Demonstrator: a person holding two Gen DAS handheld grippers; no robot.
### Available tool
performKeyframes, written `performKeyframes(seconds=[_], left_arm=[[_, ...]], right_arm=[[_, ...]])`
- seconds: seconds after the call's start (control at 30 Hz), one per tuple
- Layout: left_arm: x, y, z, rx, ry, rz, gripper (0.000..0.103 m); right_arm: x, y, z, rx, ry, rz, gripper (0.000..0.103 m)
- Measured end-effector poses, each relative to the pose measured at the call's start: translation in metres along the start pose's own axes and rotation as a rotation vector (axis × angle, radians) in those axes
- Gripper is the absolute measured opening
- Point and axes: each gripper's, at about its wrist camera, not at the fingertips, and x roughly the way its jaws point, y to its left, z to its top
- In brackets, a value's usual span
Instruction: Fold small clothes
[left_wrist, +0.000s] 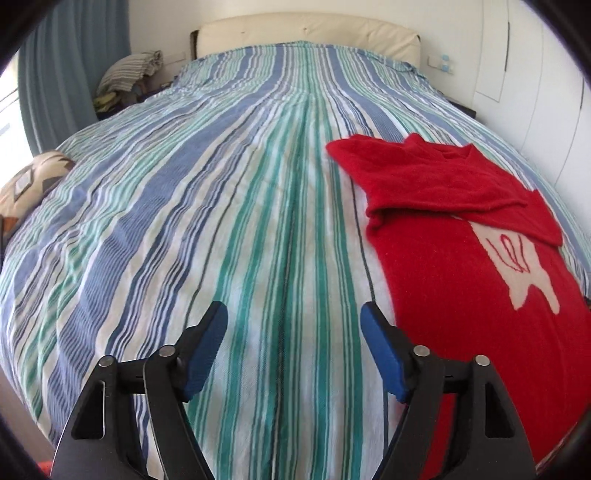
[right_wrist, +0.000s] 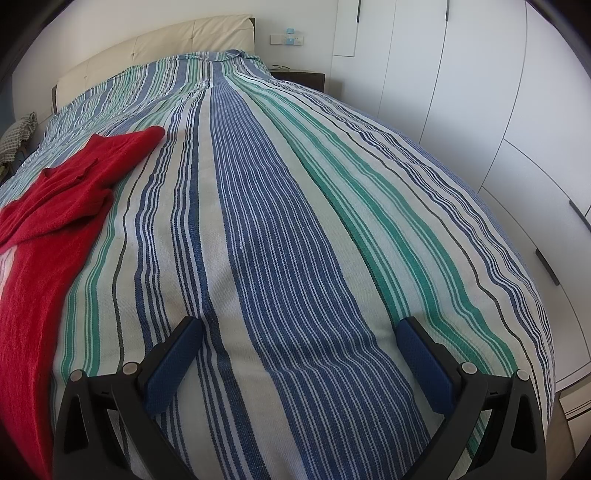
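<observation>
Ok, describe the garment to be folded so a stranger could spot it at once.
Start from the big bed with the striped cover. The red sweater lies flat on it, between the two open grippers, one sleeve folded across its chest. It is the only solid red thing there, with a white figure on its front.

A striped bedspread (left_wrist: 221, 206) in blue, green and white covers the whole bed, its stripes running from near to far. At the far end stands a cream padded headboard (left_wrist: 306, 33). On the left edge lies a patterned cushion (left_wrist: 29, 181), and farther back on the left sits a heap of striped fabric (left_wrist: 129, 70) before a blue curtain (left_wrist: 74, 55). White wardrobe doors (right_wrist: 461, 92) line the right side, with a dark bedside table (right_wrist: 299, 79) beside them and wall switches (right_wrist: 288, 38) above it.
</observation>
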Motion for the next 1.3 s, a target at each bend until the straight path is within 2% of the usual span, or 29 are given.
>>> performKeyframes(seconds=[0.07,0.23,0.33,0.4,0.5,0.6,0.67,0.7,0.8,0.87,0.93,1.0,1.1,1.17,1.23,1.3], left_arm=[[-0.004,0.01,-0.008,-0.044,-0.005,0.01,0.084],[0.006,0.039,-0.021,-0.114,0.024,0.075,0.085],[0.001,0.056,-0.017,-0.159,-0.012,0.076,0.085],[-0.001,0.065,-0.018,-0.186,-0.025,0.085,0.085],[0.005,0.071,-0.018,-0.239,-0.014,0.076,0.085],[0.009,0.07,-0.018,-0.246,-0.01,0.085,0.085],[0.012,0.067,-0.019,-0.236,-0.004,0.098,0.085],[0.014,0.067,-0.02,-0.231,-0.001,0.103,0.086],[0.018,0.066,-0.024,-0.219,0.002,0.114,0.086],[0.019,0.065,-0.025,-0.213,-0.002,0.12,0.087],[0.019,0.064,-0.025,-0.204,-0.002,0.126,0.089],[0.021,0.063,-0.025,-0.198,-0.001,0.127,0.091],[0.023,0.061,-0.025,-0.192,0.0,0.132,0.093],[0.024,0.06,-0.025,-0.187,0.001,0.136,0.094],[0.025,0.06,-0.024,-0.185,0.002,0.137,0.094],[0.025,0.06,-0.025,-0.188,0.001,0.134,0.094]], right_arm=[[0.0,0.0,0.0,-0.001,-0.001,-0.001,0.103],[-0.001,0.001,0.004,-0.009,0.022,0.0,0.103],[-0.006,0.0,0.021,-0.049,0.103,0.034,0.103],[-0.019,0.005,0.041,-0.072,0.106,0.071,0.103],[-0.047,0.022,0.085,-0.068,0.055,0.197,0.103],[-0.057,0.053,0.132,-0.009,0.095,0.452,0.101],[-0.044,0.08,0.153,0.047,0.198,0.611,0.092],[-0.032,0.093,0.158,0.083,0.254,0.655,0.083],[0.014,0.118,0.157,0.249,0.391,0.725,0.061],[0.041,0.13,0.15,0.351,0.441,0.748,0.049],[0.061,0.138,0.143,0.439,0.461,0.776,0.04],[0.071,0.147,0.139,0.494,0.459,0.791,0.039],[0.081,0.159,0.138,0.507,0.441,0.774,0.035],[0.089,0.165,0.139,0.499,0.455,0.73,0.025],[0.093,0.167,0.134,0.509,0.452,0.689,0.006],[0.086,0.162,0.134,0.518,0.42,0.708,0.006]])
